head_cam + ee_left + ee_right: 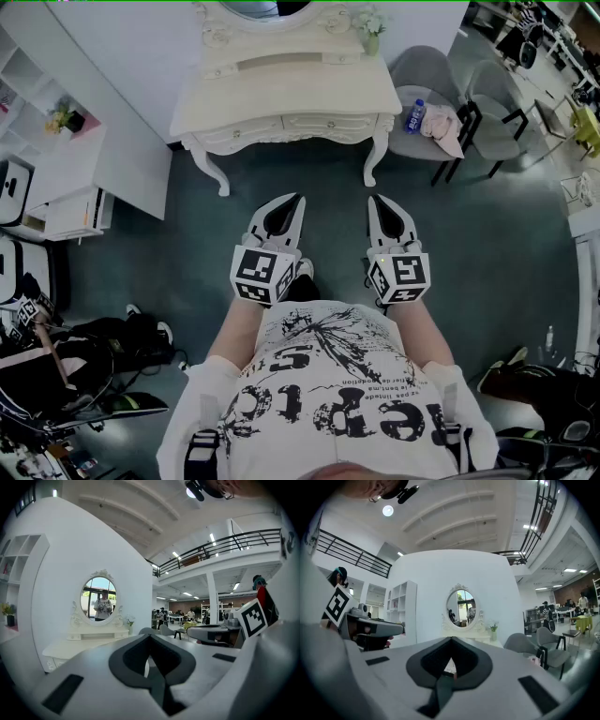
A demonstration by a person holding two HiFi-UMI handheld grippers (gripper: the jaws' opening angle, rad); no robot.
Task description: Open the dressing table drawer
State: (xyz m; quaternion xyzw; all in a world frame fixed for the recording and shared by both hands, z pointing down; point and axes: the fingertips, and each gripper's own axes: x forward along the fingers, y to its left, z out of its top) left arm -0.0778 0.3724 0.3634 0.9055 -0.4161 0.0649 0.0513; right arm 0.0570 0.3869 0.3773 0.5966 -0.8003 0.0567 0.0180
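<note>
Printed white T-shirt of the person [328,375] fills the bottom of the head view, forearms reaching forward. Beyond stands the dressing table [291,94], white and carved, against a white wall, with an oval mirror [265,7] on top. White shelf unit [56,159] to its left; two grey chairs [427,80] to its right.

Left gripper [297,201] and right gripper [374,201] are held side by side over the dark floor, both pointing at the table and well short of it. Each gripper view shows the jaw tips pressed together with nothing between them.

The drawer [328,123] sits in the table's front just under the top, face flush, closed, untouched.

Smaller items: pink cloth [441,127] and a bottle [415,116] on the nearer chair seat; small vase of flowers [371,33] on the table's right rear corner.
</note>
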